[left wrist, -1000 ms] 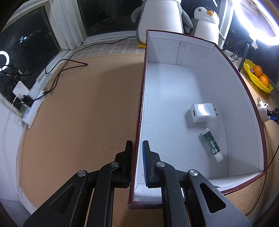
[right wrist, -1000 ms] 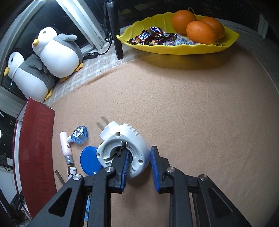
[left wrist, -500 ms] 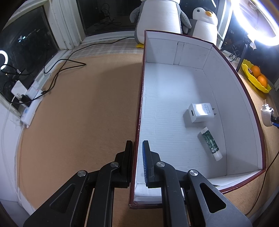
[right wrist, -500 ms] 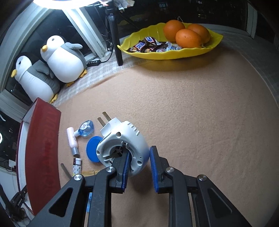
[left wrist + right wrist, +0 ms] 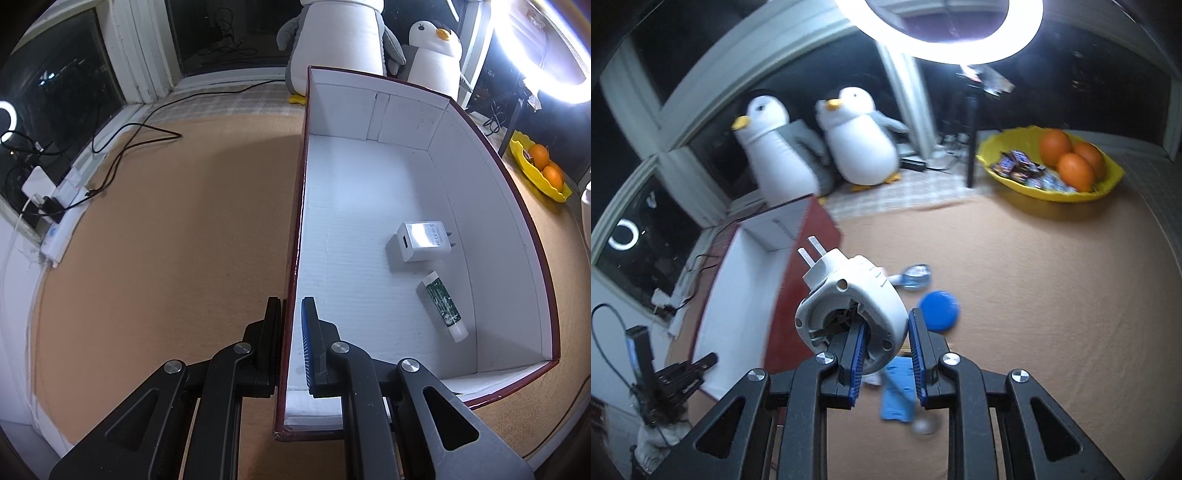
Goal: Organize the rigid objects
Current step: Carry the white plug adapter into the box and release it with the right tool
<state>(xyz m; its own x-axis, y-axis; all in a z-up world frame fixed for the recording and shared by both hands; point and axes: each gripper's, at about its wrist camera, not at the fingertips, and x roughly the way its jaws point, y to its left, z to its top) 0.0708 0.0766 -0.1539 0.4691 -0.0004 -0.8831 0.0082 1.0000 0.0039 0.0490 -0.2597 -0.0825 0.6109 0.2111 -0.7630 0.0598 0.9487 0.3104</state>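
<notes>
Left gripper (image 5: 291,345): jaws nearly closed, pinching the near left wall of the dark-red cardboard box with white interior (image 5: 491,155), one finger outside the wall, one inside. Box sits on tan felt table cover (image 5: 166,258).

Inside box, on the floor toward the right wall: white square USB charger block (image 5: 424,240) lying flat; just nearer the camera, a small white tube with green label (image 5: 443,306), apart from the charger.

Right gripper (image 5: 885,354): jaws narrowly apart, clamped on rim of white round plug-in device with two metal prongs (image 5: 849,299), held clear of the table, prongs pointing toward the box.

On the table beyond it: blue round disc (image 5: 940,310), small clear blue bottle (image 5: 914,277); frame blurred
</notes>
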